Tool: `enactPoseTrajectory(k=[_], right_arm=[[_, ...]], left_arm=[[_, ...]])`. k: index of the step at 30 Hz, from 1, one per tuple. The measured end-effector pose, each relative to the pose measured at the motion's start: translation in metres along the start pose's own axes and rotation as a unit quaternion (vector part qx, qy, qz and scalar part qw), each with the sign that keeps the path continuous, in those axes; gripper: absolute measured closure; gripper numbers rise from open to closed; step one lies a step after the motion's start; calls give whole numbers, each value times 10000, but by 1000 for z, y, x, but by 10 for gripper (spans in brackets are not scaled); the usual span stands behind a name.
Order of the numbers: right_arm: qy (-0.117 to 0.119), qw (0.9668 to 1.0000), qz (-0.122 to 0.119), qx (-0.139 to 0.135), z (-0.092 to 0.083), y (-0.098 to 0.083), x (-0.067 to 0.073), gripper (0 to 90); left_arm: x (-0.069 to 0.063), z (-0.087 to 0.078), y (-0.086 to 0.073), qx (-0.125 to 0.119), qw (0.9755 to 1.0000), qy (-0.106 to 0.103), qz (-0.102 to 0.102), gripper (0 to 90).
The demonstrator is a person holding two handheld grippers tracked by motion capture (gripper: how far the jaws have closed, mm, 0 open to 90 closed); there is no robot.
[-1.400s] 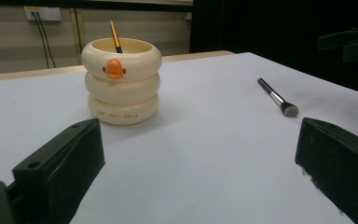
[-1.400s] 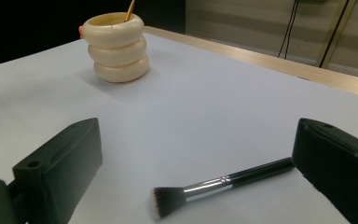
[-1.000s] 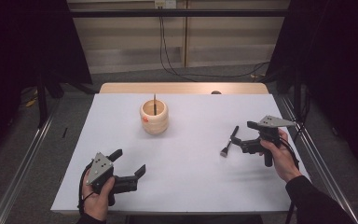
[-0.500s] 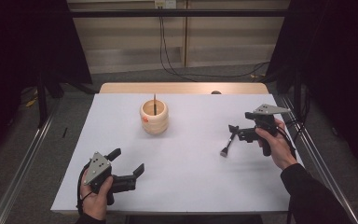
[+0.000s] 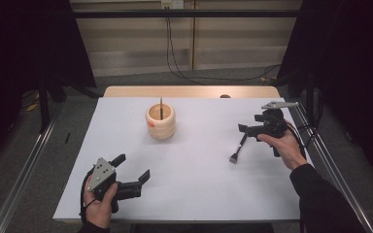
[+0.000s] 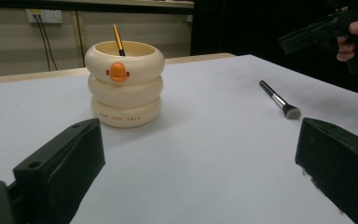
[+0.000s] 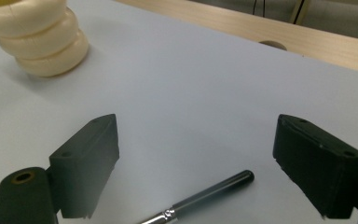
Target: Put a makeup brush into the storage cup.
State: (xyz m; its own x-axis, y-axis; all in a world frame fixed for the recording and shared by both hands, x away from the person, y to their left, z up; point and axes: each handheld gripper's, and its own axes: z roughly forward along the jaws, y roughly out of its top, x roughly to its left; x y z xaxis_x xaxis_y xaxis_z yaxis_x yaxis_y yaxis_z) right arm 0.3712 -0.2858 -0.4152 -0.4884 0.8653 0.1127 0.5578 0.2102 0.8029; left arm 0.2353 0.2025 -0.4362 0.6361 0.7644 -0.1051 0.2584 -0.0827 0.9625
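Note:
A cream ringed holder [image 5: 161,124] with an orange duck mark stands mid-table, far side, with a thin brush [image 5: 161,108] upright in it. A black makeup brush [image 5: 238,148] lies flat on the white sheet, right of centre. My right gripper [image 5: 245,129] hovers just beyond the brush's handle end, jaws pointing left. They have just been closing a little but stand open, with nothing between them. The right gripper view looks down on the handle tip [image 7: 212,193] under my right gripper [image 7: 196,135]. My left gripper [image 5: 132,168] rests open at the near left, facing the holder [image 6: 125,88].
The white sheet [image 5: 199,194] covers the table, with a bare wooden strip [image 5: 189,91] along the far edge. Metal rails [image 5: 24,170] run along both sides. Cables hang down the back wall [image 5: 170,43]. A dark round spot [image 7: 271,45] sits in the wooden strip.
My right gripper has drawn back toward the far side and risen slightly, away from the brush, which stays lying in place. The left gripper has not moved.

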Motion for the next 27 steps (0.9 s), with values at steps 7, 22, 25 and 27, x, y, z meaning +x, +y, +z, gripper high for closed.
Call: enactPoseTrajectory(k=[7,22,25,27], right_arm=[[-42,9990,12,455,4,2,-2,161],[-75,9799,733,1851,22,11,-2,228],[-75,9742,753,2128,27,13,-3,230],[-86,9693,838,2310,28,14,-2,238]], left_arm=[[1,1,-1,22,10000,38,-12,12],[1,2,-1,49,10000,35,36,11],[2,1,-1,36,10000,35,16,11],[2,1,-1,47,10000,32,19,11]])
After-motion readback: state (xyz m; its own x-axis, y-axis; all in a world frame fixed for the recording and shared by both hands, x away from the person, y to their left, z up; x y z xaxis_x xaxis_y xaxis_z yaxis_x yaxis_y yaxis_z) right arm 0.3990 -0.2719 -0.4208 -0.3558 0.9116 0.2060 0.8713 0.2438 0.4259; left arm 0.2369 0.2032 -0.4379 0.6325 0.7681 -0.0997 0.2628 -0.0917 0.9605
